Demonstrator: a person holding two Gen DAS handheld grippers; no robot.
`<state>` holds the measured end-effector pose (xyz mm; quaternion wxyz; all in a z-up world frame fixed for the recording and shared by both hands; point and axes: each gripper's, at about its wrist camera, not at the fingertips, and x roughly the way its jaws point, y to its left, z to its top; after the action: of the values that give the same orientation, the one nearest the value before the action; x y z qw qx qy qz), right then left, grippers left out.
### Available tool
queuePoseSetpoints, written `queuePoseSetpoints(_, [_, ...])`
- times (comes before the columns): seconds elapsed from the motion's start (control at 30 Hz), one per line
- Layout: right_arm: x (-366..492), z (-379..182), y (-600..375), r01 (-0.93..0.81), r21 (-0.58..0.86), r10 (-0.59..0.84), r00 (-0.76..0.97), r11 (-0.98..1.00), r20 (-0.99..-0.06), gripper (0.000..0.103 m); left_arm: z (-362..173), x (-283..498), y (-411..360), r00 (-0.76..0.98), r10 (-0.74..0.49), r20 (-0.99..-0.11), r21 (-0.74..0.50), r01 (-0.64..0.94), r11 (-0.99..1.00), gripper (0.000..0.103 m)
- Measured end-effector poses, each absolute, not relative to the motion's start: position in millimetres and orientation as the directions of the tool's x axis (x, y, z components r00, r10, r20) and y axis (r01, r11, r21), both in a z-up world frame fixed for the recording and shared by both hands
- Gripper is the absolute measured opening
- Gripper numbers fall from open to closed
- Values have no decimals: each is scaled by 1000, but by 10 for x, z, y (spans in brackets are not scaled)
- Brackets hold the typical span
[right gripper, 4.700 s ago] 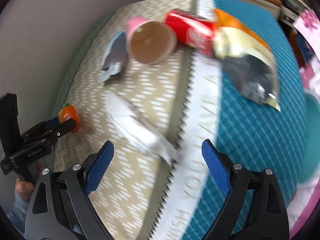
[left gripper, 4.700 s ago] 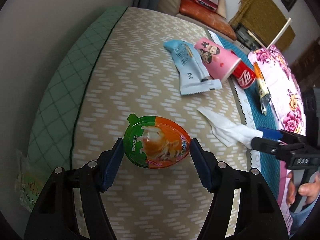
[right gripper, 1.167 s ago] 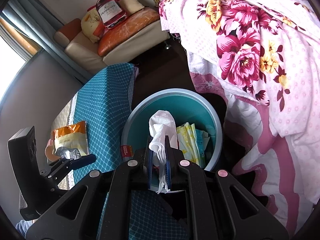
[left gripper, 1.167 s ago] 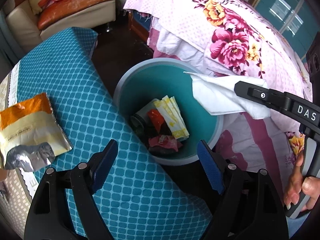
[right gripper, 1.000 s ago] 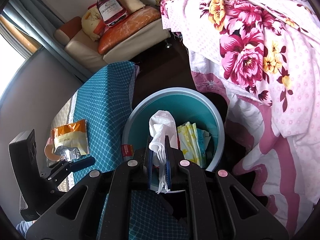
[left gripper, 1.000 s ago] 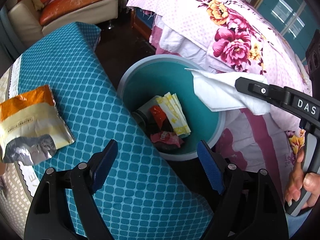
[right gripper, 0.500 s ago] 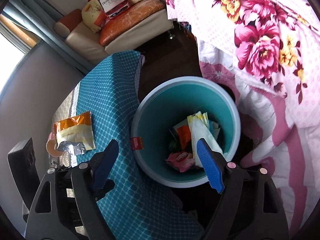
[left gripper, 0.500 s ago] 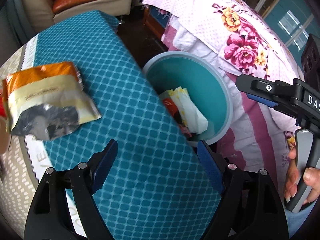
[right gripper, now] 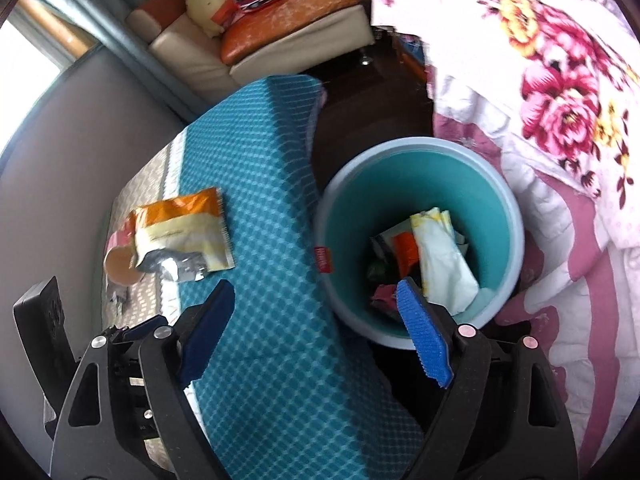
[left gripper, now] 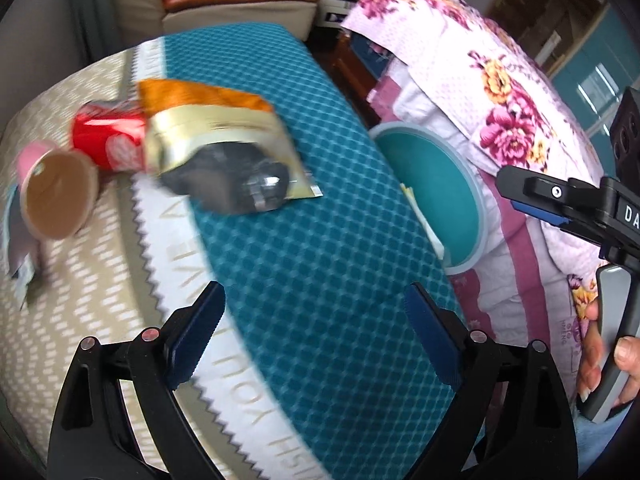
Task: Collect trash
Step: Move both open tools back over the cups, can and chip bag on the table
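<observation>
My left gripper [left gripper: 316, 332] is open and empty above the teal tablecloth [left gripper: 320, 280]. Ahead on the table lie an orange and gold foil snack bag [left gripper: 216, 136], a red cola can [left gripper: 108, 140] and a pink paper cup [left gripper: 56, 196] on its side. My right gripper [right gripper: 316, 332] is open and empty over the table edge, next to the teal trash bin [right gripper: 516, 216]. In the bin lie a white tissue [right gripper: 444, 264] and several wrappers. The snack bag [right gripper: 180, 232] and the cup [right gripper: 120, 266] also show in the right wrist view. The right gripper shows in the left wrist view [left gripper: 532, 200].
A bed with a pink floral cover [right gripper: 560, 80] stands right of the bin. A sofa with orange cushions [right gripper: 288, 4] is at the back. A grey wall [right gripper: 80, 120] runs along the table's left side. A pale wrapper [left gripper: 18, 240] lies at the table's left.
My right gripper opened and the white tissue fell into the bin. My left gripper swung left from the bin toward the trash on the table.
</observation>
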<state>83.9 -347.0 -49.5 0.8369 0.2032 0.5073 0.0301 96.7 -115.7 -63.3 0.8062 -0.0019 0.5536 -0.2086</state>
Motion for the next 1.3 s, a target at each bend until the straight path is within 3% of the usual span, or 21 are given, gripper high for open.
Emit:
queuePoseSetpoints(0.4, [988,-257,-2546,13,292,257,435,956,-863,83,-454,860,70,406,-333,-851,-298,148,943,91])
queuePoseSetpoints(0.7, [1335,-250,-1741,-139,223,260,393,965,-882,83,-445,1000,986,469,-263,-843,-316,-36,948,91])
queuePoseSetpoints(1.3, [2005,-687,-1052,-223,50,117,297,974,-948,83,-607,1452,1432,461,-211,-862,-298,-123,947,91])
